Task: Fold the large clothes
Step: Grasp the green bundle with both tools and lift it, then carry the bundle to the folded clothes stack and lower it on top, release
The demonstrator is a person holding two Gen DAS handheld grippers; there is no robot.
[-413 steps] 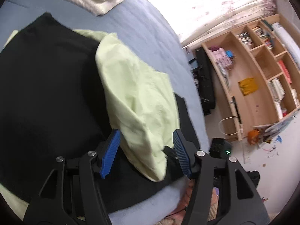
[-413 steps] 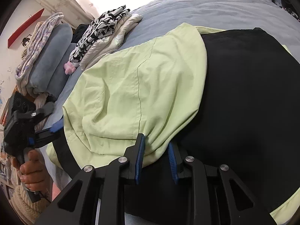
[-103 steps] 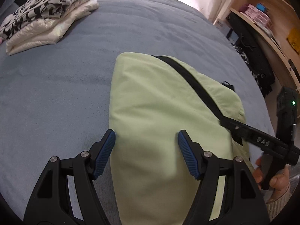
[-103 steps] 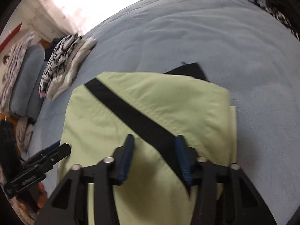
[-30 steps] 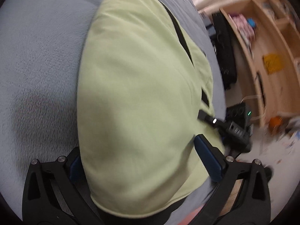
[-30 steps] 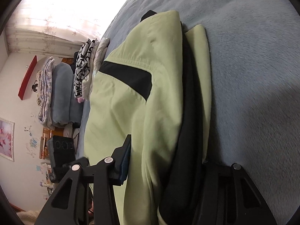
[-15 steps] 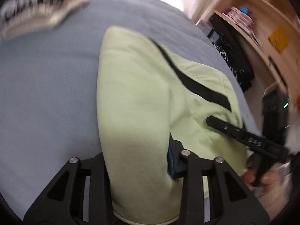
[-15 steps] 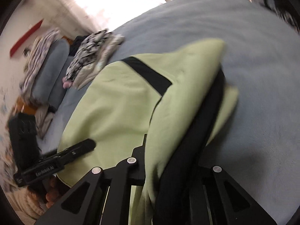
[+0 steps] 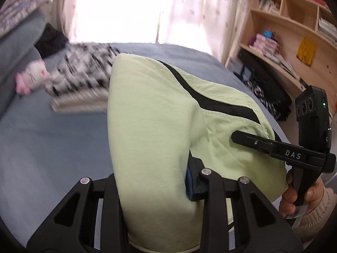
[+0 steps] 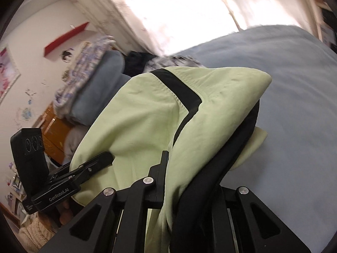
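Both tongs, left (image 9: 151, 181) and right (image 10: 189, 181), clamp the folded pale-green, black-striped jacket (image 9: 147, 116), lifted above the blue-grey bed (image 9: 42, 137). Soft, light, droopy; best gripped through all layers at the edge.

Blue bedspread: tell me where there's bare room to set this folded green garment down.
Bare bedspread lies left of the green garment, in front of the patterned stack, and again on the garment's right side. Crowded toward the pillows and the stack.
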